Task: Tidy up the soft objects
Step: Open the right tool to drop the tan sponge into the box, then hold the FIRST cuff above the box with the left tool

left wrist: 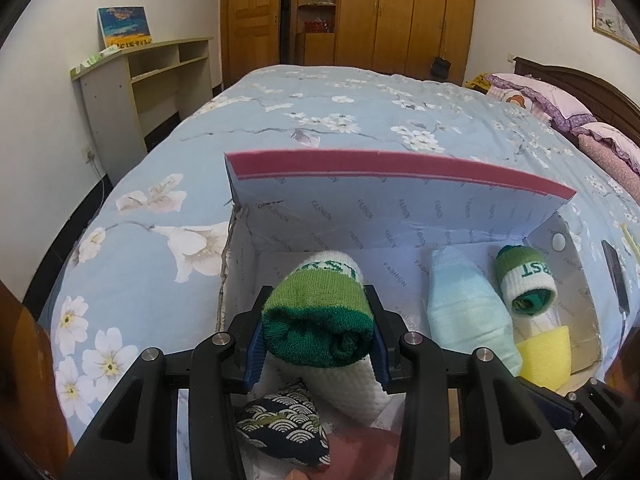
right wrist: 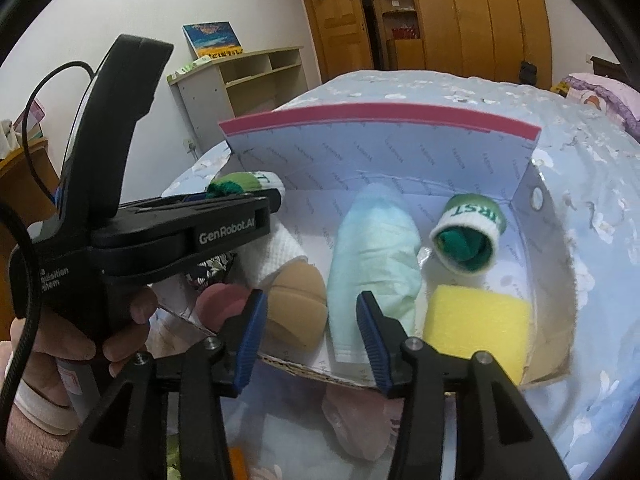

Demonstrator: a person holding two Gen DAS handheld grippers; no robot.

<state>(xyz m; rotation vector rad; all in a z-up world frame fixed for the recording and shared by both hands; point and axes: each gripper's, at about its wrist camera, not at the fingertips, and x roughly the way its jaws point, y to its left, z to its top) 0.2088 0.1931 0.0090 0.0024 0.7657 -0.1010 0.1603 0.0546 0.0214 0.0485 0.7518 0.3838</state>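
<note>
Green-white sock roll (left wrist: 318, 316) being clamped by left gripper (left wrist: 318, 334), being held at centre frame above box (left wrist: 400, 220) left half, long axis pointing away toward lid. Right gripper (right wrist: 310, 338) being held open, empty, at box near edge.

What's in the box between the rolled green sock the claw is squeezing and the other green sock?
The pale blue folded cloth lies between the held sock and the other one, clearest in the left wrist view.
</note>
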